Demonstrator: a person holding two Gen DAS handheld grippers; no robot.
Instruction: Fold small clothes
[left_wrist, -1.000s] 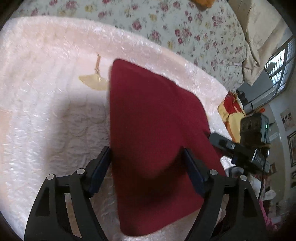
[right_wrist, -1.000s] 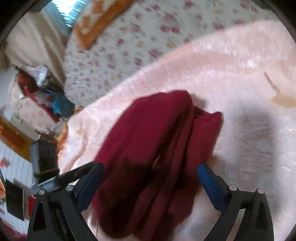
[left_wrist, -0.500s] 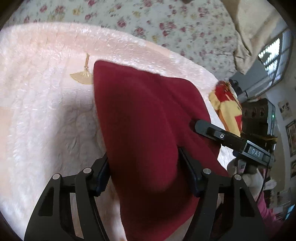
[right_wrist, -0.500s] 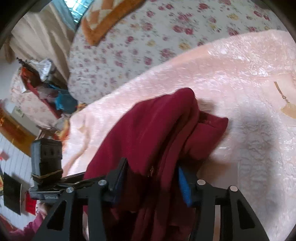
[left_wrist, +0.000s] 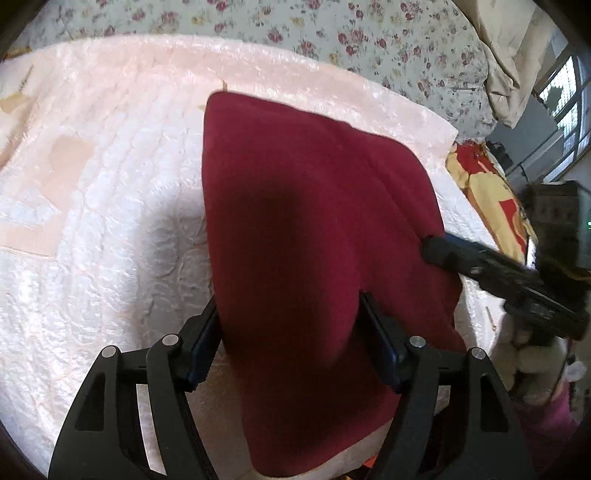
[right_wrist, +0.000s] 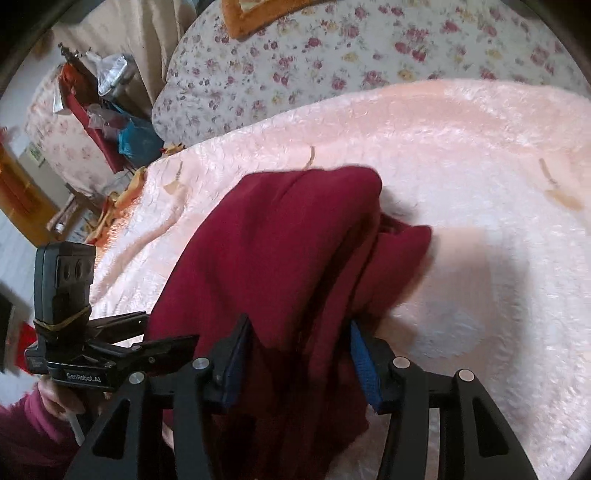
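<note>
The pink blanket (left_wrist: 110, 206) covers the bed, with bare surface wide to the left of the garment (left_wrist: 314, 236) in the left wrist view and to its right in the right wrist view. Blanket's far edge meets the floral quilt (left_wrist: 369, 40); its right corner drops off toward a red-yellow cloth (left_wrist: 491, 184) and a window (left_wrist: 569, 96). Clutter (right_wrist: 110, 110) sits past the blanket's left edge in the right wrist view.

The dark red garment lies mid-blanket, far end on the surface, near end raised.

Left gripper (left_wrist: 291, 343): jaws have just reopened slightly; both pads pressed against a thick fold bulging between them, pinching it.

Right gripper (right_wrist: 299, 358): clamped on a bunched, layered edge; fabric fills the gap and hangs below. Its finger meets the garment's right edge in the left wrist view.
</note>
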